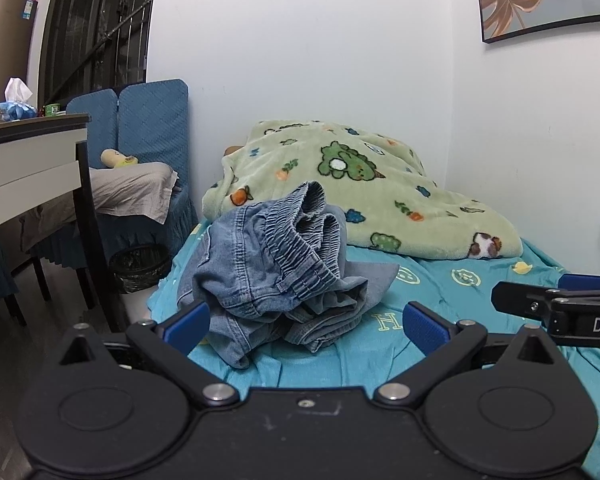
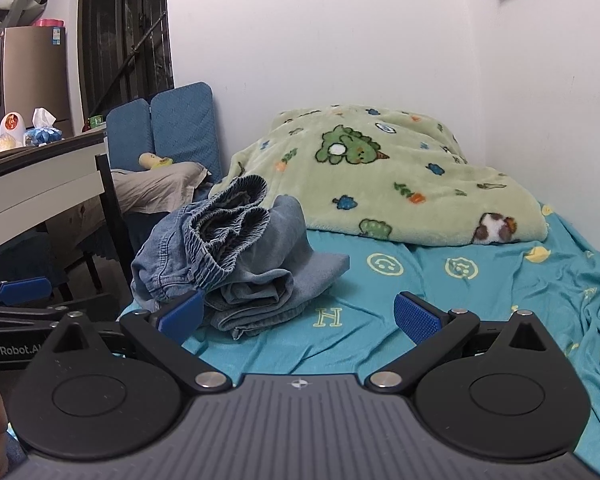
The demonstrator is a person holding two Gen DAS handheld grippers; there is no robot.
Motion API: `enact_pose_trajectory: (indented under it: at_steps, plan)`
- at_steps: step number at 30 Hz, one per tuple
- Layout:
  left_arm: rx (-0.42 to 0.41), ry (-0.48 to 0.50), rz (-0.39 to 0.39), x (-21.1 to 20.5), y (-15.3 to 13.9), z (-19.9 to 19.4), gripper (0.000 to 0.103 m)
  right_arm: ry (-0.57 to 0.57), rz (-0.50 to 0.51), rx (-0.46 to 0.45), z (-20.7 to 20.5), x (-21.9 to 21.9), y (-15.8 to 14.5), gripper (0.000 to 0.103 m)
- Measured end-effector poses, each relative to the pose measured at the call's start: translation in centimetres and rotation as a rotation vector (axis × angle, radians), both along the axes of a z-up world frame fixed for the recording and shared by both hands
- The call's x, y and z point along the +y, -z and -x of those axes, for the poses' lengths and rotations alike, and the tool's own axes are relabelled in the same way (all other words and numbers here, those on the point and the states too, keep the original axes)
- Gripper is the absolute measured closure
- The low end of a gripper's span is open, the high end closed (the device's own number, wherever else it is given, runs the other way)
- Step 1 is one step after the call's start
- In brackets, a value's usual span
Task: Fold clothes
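Two grippers hung side by side over the near end of a bed, both with their blue-padded jaws spread wide and nothing between them. The left gripper [image 1: 306, 326] pointed slightly downward at a crumpled pair of jeans [image 1: 276, 264], which lay in a heap on the turquoise sheet [image 1: 440, 300] just beyond its fingertips, elastic waistband bunched upward. From the right gripper [image 2: 300, 316], the same heap sat ahead and to the left, with that gripper's left pad close beside the denim; whether it touched could not be told. Behind the jeans, a green fleece blanket [image 1: 360, 184] printed with cartoon animals was piled against the white wall. Off the bed's left side stood a table [image 1: 28, 148], and beyond it a blue quilted chair [image 1: 152, 128].
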State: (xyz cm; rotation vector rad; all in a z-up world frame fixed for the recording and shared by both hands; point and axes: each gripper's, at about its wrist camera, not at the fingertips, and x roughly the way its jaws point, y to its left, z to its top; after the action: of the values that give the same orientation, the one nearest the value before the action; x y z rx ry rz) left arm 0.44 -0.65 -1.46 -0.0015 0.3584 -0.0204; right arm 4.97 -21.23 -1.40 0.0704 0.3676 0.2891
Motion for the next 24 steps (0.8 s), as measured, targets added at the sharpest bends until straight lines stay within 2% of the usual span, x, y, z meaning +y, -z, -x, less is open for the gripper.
enact_pose_trajectory:
  at_steps: [24]
  plan:
    - [0.013,0.001,0.010,0.01,-0.50,0.16,0.000,-0.003,-0.008,0.000,-0.27,-0.73,0.07,0.000]
